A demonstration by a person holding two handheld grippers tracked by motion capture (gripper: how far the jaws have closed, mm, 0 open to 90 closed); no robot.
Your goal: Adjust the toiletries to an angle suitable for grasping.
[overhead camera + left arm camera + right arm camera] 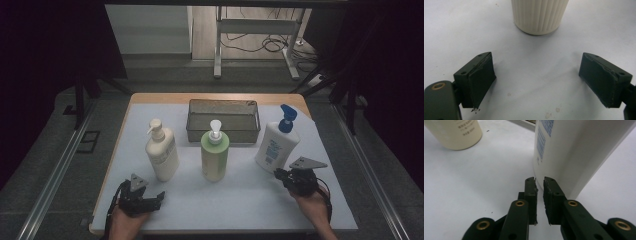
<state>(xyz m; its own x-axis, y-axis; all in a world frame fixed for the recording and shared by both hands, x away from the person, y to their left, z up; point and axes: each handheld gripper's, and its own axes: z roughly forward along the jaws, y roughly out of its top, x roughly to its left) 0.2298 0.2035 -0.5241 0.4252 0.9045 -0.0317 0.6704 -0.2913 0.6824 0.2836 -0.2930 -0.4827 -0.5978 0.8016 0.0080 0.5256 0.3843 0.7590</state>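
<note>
Right gripper (539, 181), jaws nearly together and empty, approaches the blue-capped lotion bottle (574, 152) at twelve o'clock; next it must spread wide.

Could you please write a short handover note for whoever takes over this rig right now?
Left gripper: jaws wide open, nothing between them, low over the white mat, facing the cream bottle.
Right gripper: jaws nearly closed with a narrow gap, holding nothing, tips right at the base of the blue-capped white bottle.
Things: the cream bottle, the green bottle and the blue-capped white bottle stand upright in a row in front of the mesh basket, which looks empty.
Done: nothing moved into the basket.
Left: probably grasp each bottle and place it in the basket.
</note>
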